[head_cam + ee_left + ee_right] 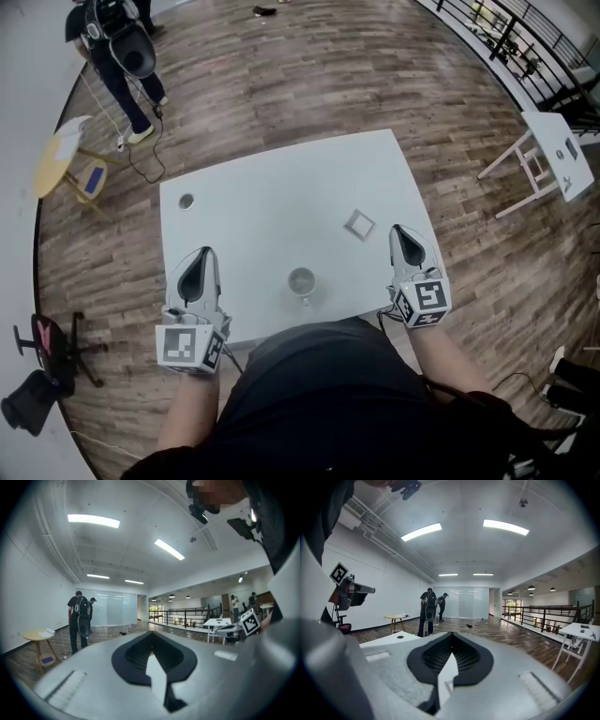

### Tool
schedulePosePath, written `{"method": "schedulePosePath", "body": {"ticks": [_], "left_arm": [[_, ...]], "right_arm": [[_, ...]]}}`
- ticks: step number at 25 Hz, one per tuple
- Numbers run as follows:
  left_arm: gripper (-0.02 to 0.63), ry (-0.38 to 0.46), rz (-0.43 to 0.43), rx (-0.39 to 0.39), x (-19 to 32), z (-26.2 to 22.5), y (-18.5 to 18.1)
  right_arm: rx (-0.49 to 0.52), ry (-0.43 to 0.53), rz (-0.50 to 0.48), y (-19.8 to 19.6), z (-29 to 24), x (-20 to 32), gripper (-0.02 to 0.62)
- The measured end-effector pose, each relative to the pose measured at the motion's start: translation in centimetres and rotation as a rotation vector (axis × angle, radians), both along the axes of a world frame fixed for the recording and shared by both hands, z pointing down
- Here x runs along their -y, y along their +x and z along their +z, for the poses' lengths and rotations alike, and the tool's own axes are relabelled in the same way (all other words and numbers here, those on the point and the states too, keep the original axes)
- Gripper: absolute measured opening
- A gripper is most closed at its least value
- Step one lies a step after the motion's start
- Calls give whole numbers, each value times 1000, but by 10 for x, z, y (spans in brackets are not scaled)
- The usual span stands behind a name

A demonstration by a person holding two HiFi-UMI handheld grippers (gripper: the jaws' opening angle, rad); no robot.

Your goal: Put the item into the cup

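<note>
Cup [301,282] sits nearest, by the table's [244,216] near edge, between the grippers. Left gripper [199,255] and right gripper [401,232] are both pinched together with nothing in them. The item [359,224], small and square, lies just left of the right gripper's tip, beyond the cup. I'd call that the right gripper's job. It has no clear long axis and is too small to identify, and neither gripper view shows it.

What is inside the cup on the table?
Nothing shows inside the cup: the head view looks into its open mouth and only the bare bottom appears. Nothing covers it. The square item lies apart on the table.
</note>
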State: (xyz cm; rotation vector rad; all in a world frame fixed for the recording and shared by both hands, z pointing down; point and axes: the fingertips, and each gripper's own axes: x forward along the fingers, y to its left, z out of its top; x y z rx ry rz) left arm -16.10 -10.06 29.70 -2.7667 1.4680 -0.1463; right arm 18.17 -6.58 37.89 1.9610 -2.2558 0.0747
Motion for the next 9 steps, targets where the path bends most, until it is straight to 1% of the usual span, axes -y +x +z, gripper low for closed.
{"method": "schedulePosePath", "body": {"ticks": [2,5,9], "left_arm": [[-2,18,-5,8,0,-4,-3],[-2,56,-5,47,-3,-10,-6],[-2,55,-28,58,-6,-11,-24]], "right_arm": [[5,0,0,-2,0,2,1],[5,2,-4,-6,0,6,0],[31,-12,-22,-23,7,17,0]]}}
